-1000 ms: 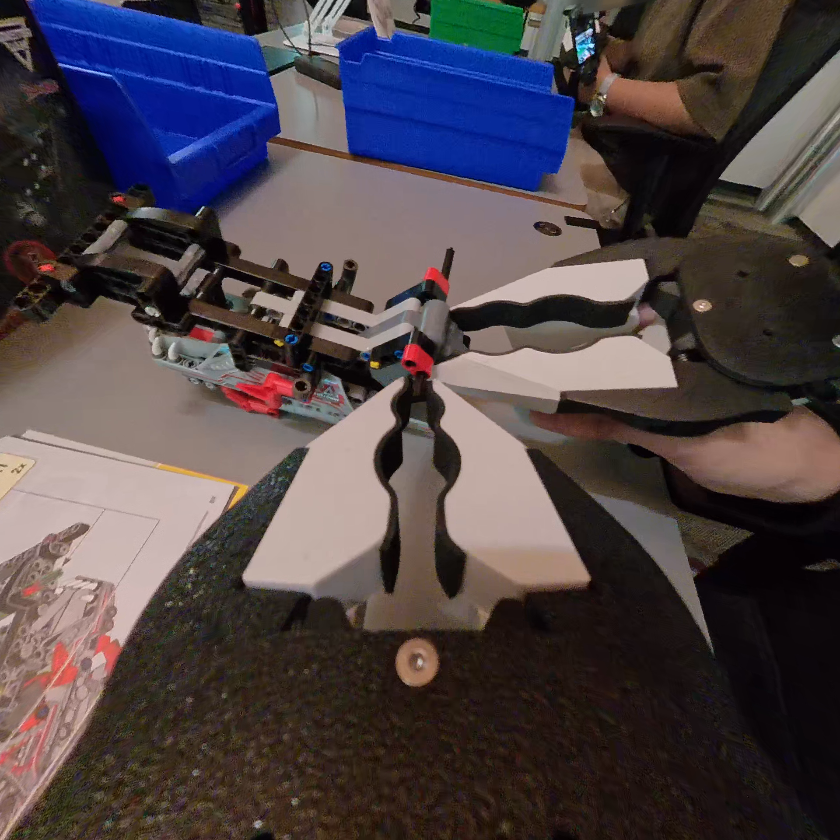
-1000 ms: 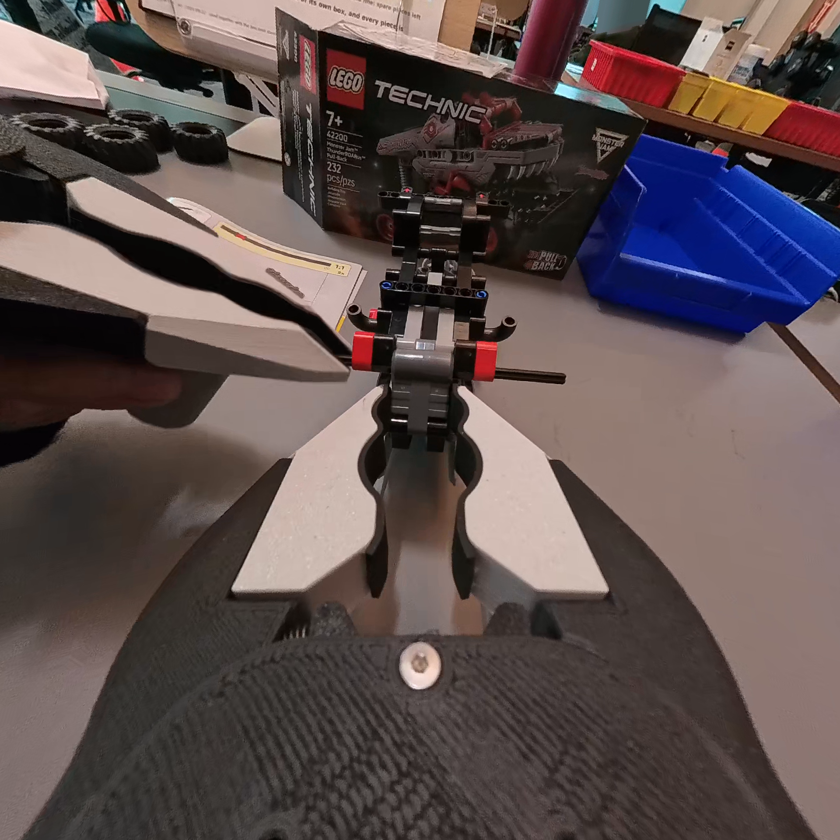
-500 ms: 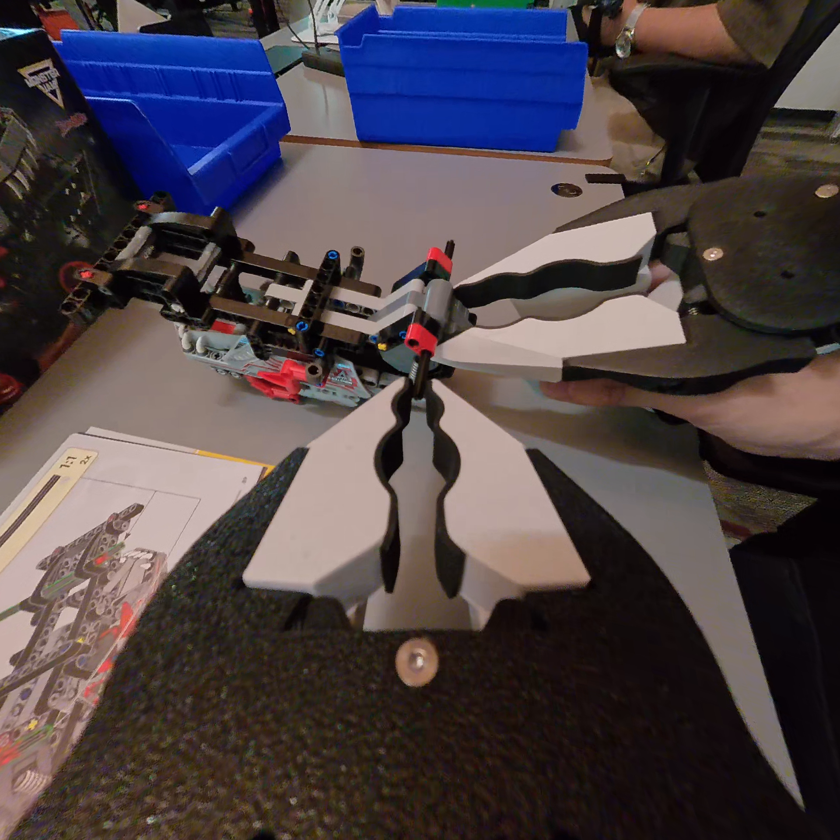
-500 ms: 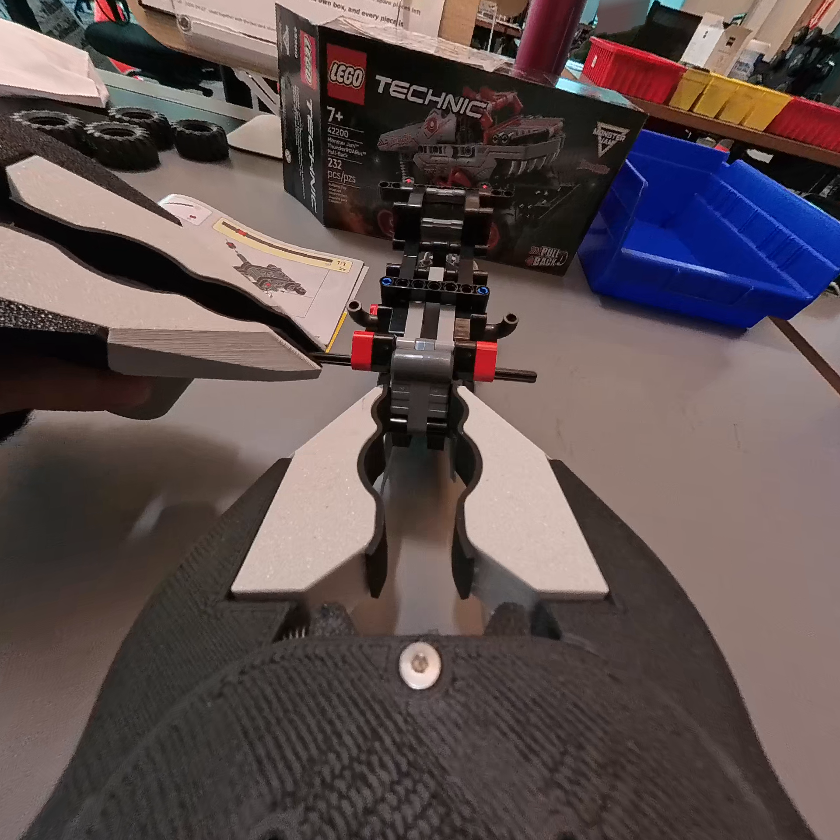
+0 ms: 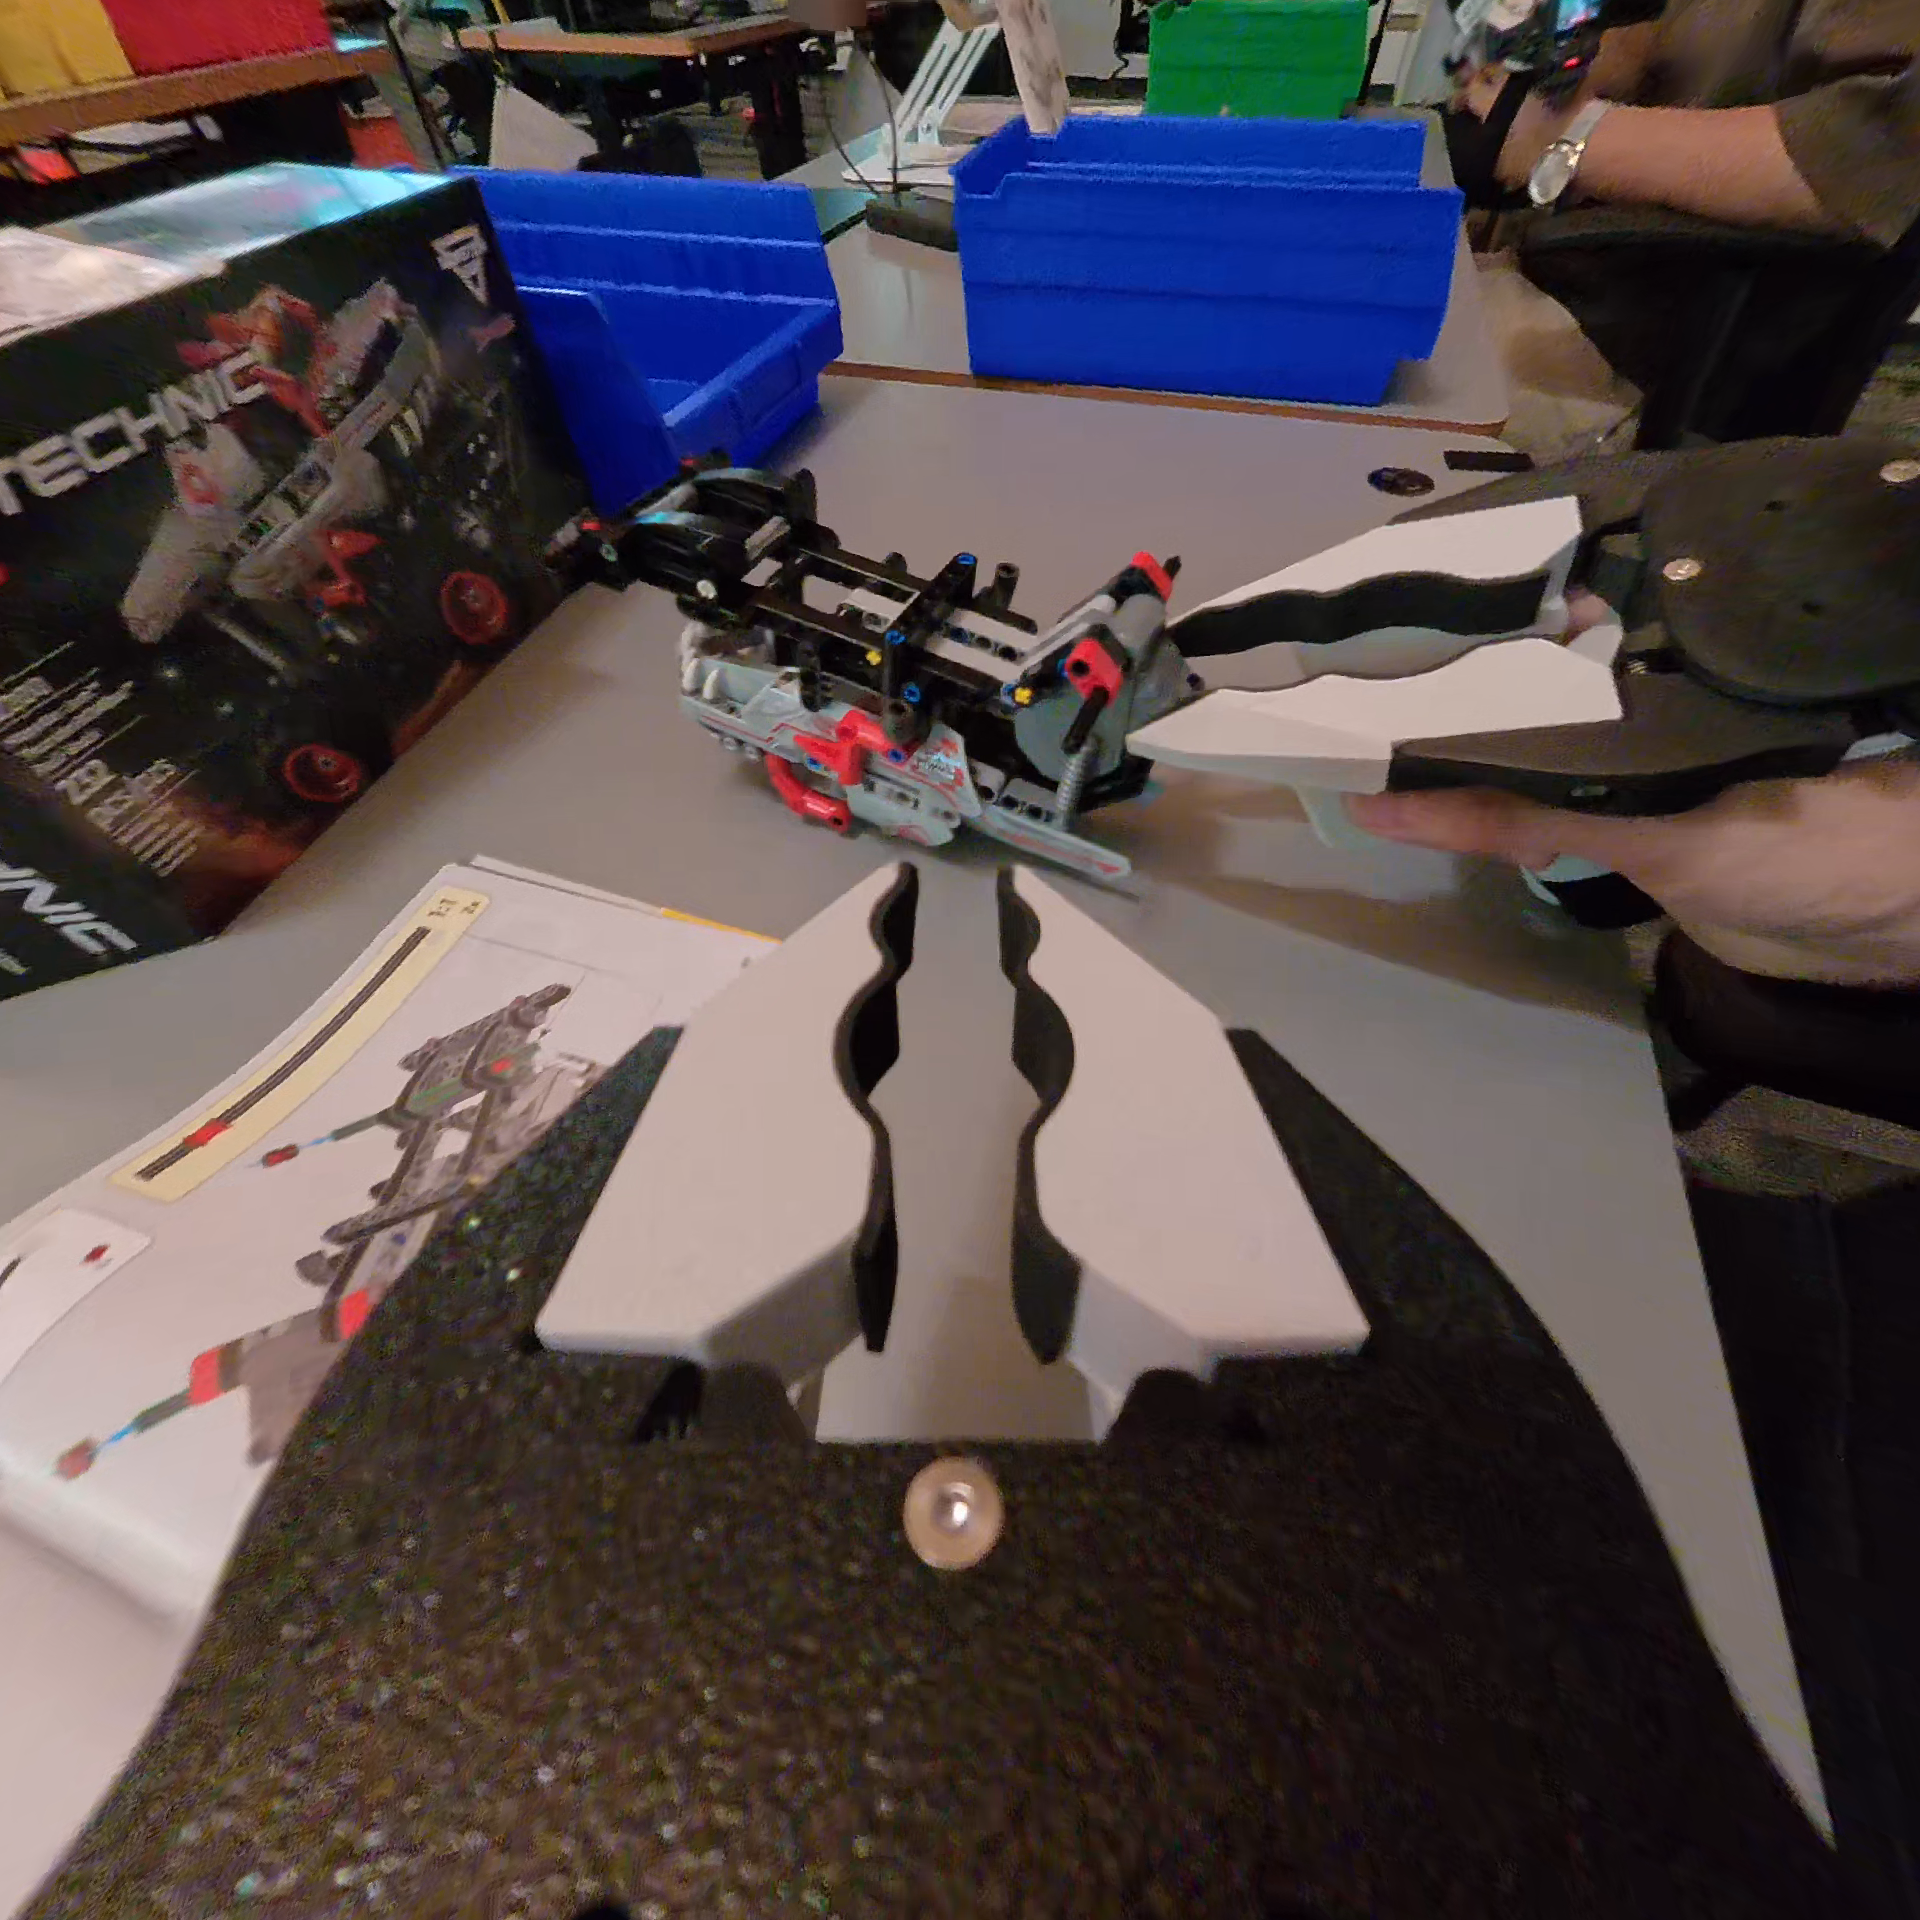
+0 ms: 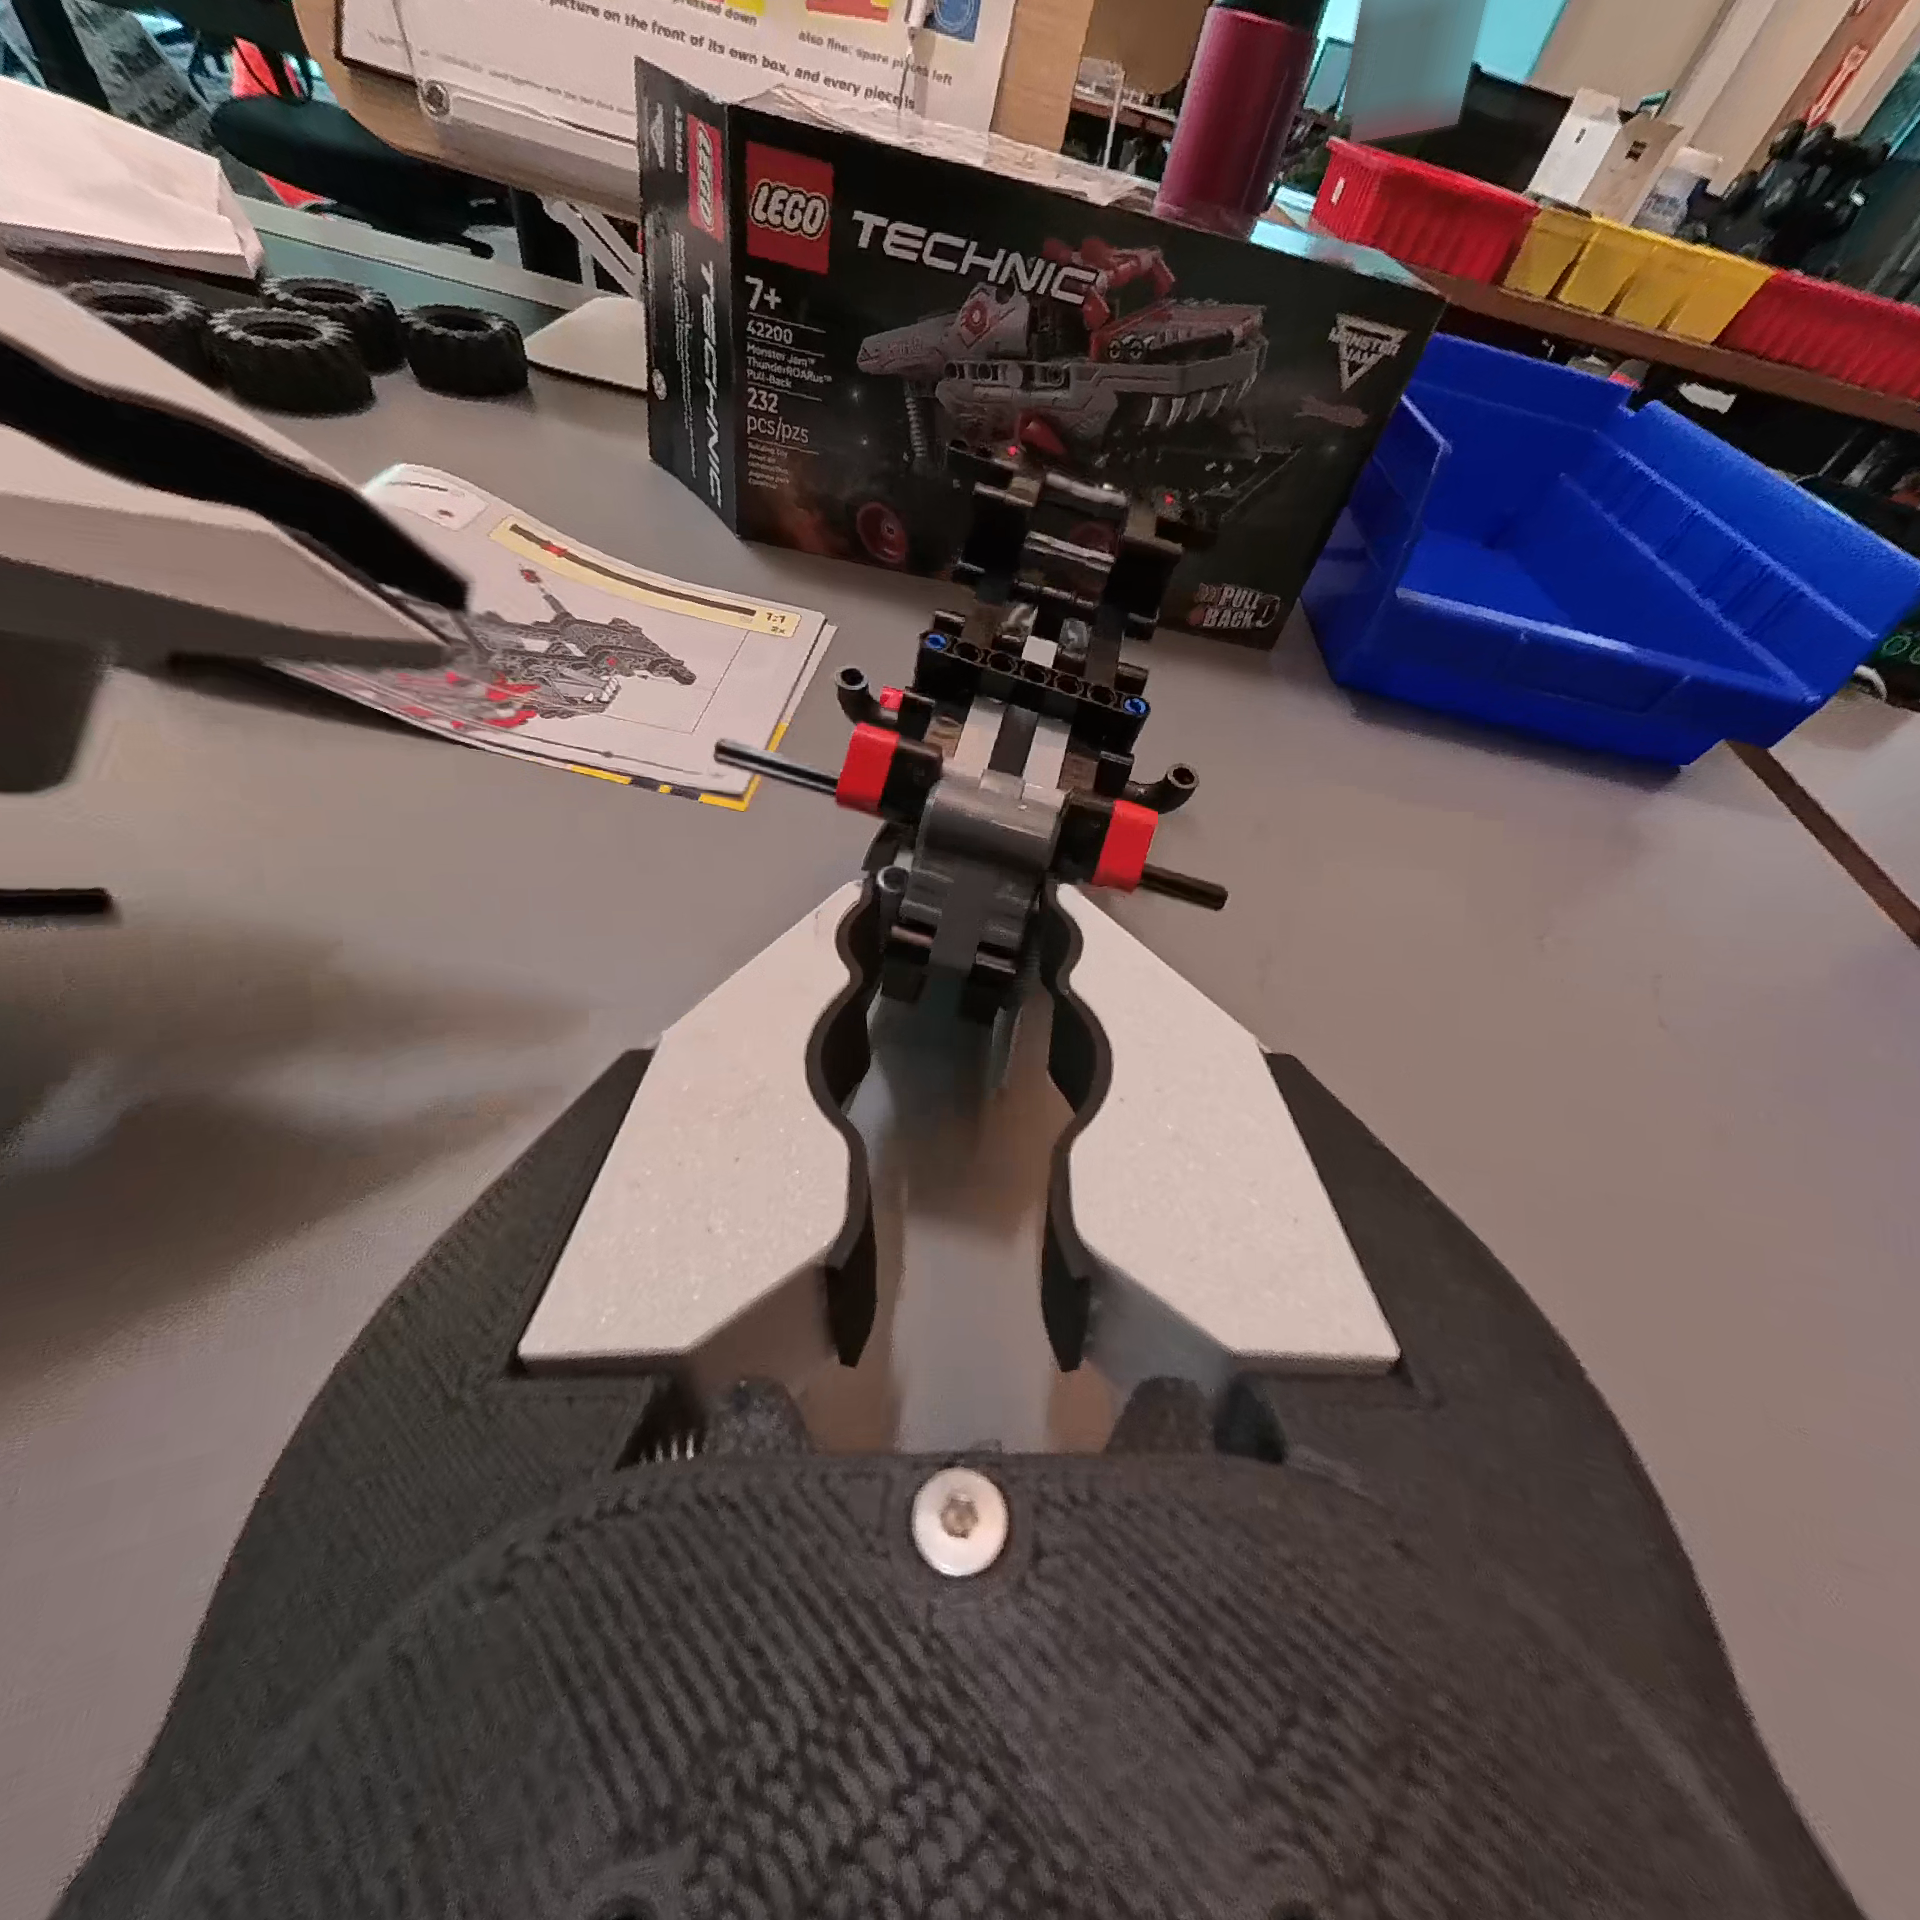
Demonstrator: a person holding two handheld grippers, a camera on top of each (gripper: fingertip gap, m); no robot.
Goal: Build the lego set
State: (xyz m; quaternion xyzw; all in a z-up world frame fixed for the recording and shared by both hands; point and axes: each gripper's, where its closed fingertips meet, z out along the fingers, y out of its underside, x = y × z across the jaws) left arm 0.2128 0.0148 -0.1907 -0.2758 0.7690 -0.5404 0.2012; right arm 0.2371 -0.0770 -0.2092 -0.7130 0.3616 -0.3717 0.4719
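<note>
Behind lego chassis [image 6: 1023,727], set box [image 6: 997,343], blue bin [image 6: 1600,582], booklet [image 6: 623,665] leftward

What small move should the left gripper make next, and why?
Probably a short move forward to the black axle's free end. The left gripper is open, empty and clear of the model. The right gripper is shut on the model's grey end, holding it, and the axle sticks out farther on the left gripper's side than on the other, so it may need pushing in.
</note>
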